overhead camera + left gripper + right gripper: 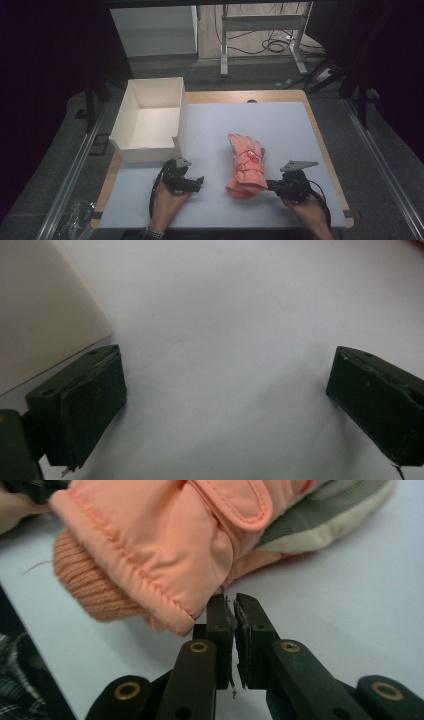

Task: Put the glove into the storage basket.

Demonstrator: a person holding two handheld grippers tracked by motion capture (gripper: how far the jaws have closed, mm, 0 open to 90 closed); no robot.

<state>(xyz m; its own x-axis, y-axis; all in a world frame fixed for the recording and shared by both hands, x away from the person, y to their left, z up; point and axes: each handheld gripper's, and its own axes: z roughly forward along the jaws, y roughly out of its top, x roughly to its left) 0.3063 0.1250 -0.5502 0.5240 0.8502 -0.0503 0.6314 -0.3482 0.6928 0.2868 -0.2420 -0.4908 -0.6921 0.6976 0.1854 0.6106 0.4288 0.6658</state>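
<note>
Gloves (246, 165), peach-pink and stacked, lie right of centre on the tabletop (280, 125); a red mark on them is too small to read. Right tool (234, 600) is closed, tips at the cuff edge, nothing visibly pinched. Left tool (225, 390) gapes beside the white box (150, 117).

Beyond the glove (246, 165), the room falls into darkness on both sides, and nothing there can be made out. In the right gripper view the glove (200, 545) is cut off at the top edge, its fingers out of frame. Whether the right gripper (234, 605) pinches any fabric is hard to tell; the cuff's edge hides the jaw tips. In the left gripper view, the box (40, 315) is cropped to a single wall.
</note>
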